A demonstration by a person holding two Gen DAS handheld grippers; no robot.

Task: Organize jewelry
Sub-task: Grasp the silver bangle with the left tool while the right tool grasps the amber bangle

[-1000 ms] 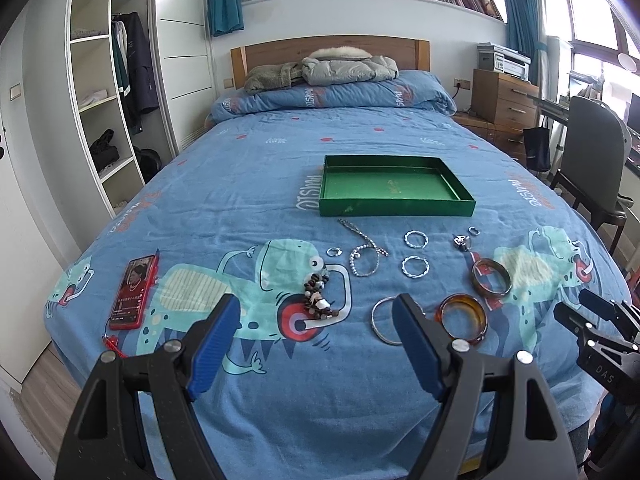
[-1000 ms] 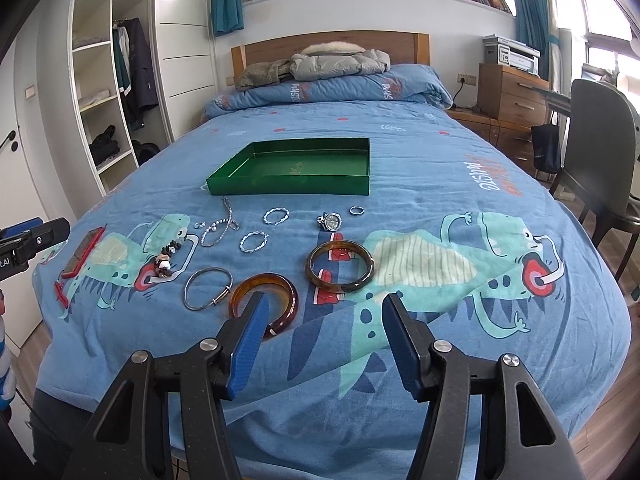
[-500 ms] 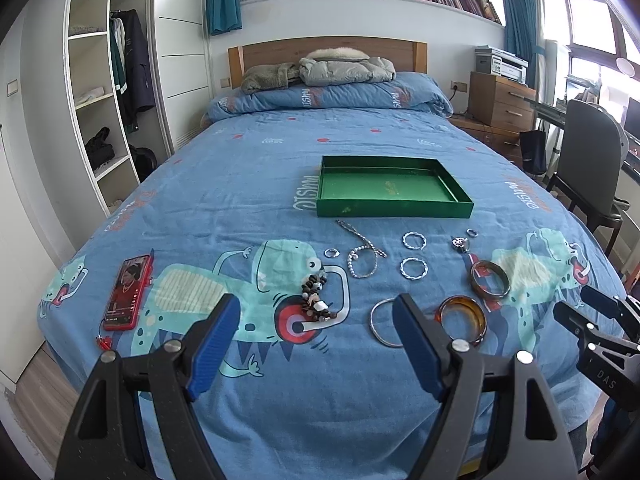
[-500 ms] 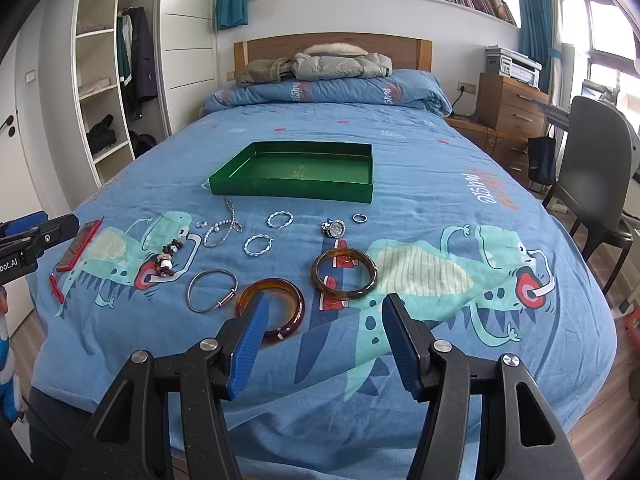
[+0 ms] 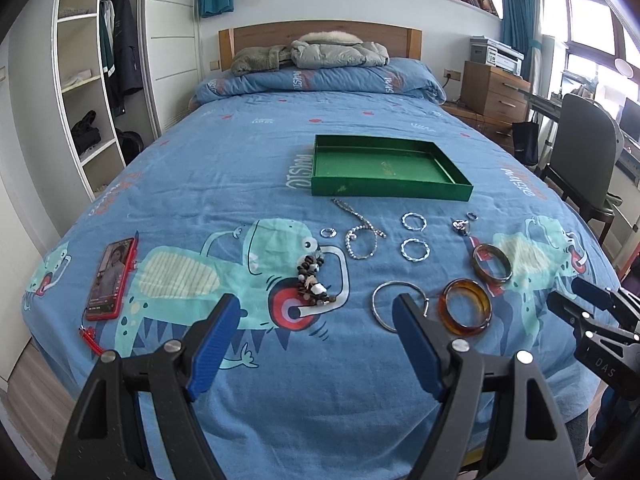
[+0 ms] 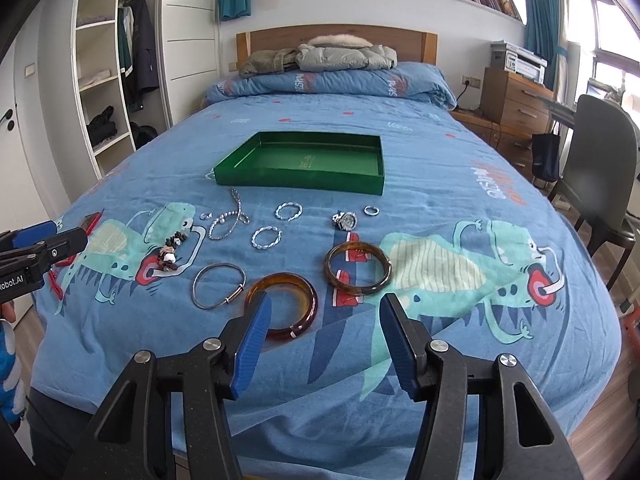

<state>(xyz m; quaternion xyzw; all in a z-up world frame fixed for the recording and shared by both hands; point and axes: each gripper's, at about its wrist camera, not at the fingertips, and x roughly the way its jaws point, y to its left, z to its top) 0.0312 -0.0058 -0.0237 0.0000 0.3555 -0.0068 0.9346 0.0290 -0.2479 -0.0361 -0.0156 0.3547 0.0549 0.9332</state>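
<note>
On the bedspread, in front of the empty green tray [image 6: 304, 186], lie the bangles, rings and chains. Amber bangle [image 6: 298, 300], nearest the right gripper [image 6: 324, 328]: rigid, smooth, probably light; best pinched across its band. Right gripper narrowing, nothing between its jaws; left gripper [image 5: 316, 328] spread, empty. Both angled downward, clear of the jewelry.

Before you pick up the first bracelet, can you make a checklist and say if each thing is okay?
1. Green tray has nothing in it: ok.
2. Right gripper holds nothing, jaws closing a little: ok.
3. Left gripper open, holds nothing: ok.
4. Amber bangle lies flat, nearest the right gripper, not between its fingers yet: ok.
5. Silver bangle touching the amber bangle: cannot tell.
6. Phone away from the jewelry: ok.
</note>
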